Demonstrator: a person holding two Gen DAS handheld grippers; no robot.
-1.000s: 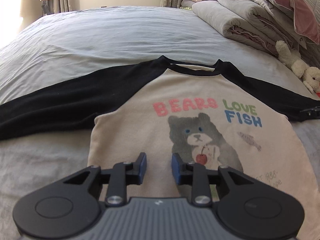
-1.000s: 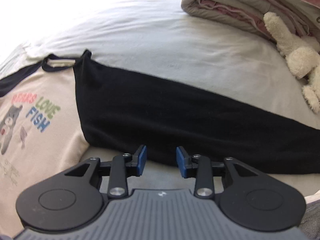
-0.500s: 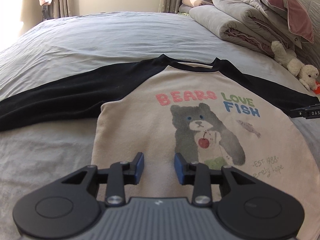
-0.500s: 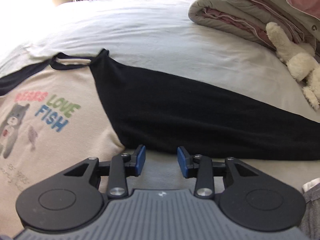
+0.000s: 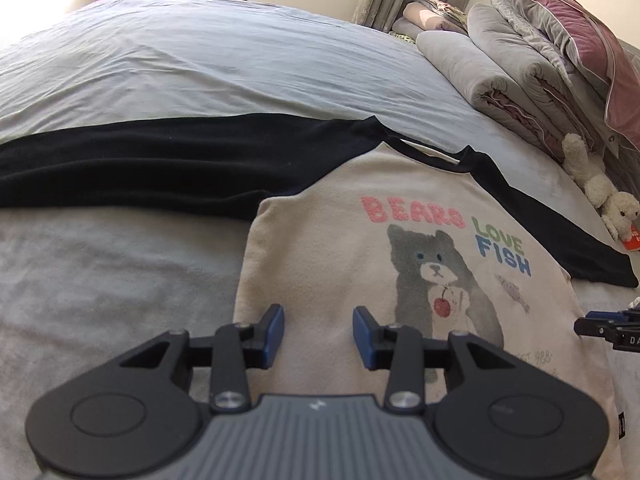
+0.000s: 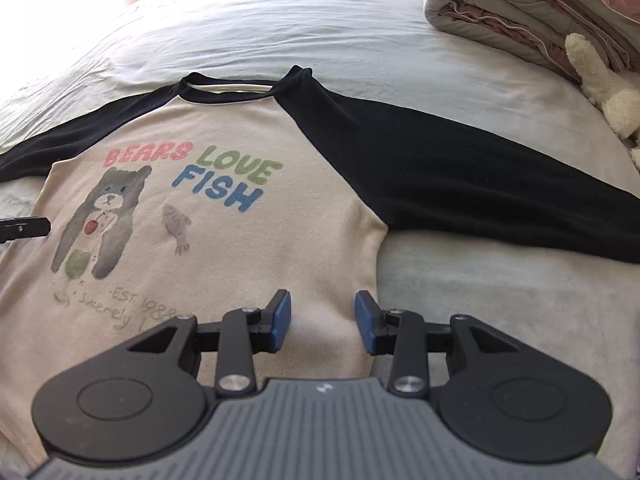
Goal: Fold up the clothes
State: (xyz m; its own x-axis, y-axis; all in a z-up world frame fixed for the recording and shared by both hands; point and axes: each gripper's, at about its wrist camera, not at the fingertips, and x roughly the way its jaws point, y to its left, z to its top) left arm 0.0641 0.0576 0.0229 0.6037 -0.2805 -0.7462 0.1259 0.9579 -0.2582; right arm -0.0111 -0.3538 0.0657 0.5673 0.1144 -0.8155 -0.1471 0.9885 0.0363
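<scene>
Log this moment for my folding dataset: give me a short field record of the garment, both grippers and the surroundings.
garment: raglan shirt, cream body, black sleeves, bear print, front up
garment state: flat on the bed, both sleeves spread out, unfolded
left gripper: open, over the shirt's lower body near its side edge, holding nothing
right gripper: open, over the shirt's other side edge, holding nothing
nearby: folded quilts, plush toy

A cream raglan shirt (image 6: 248,248) with black sleeves and bear print lies flat, face-up, sleeves spread.
</scene>
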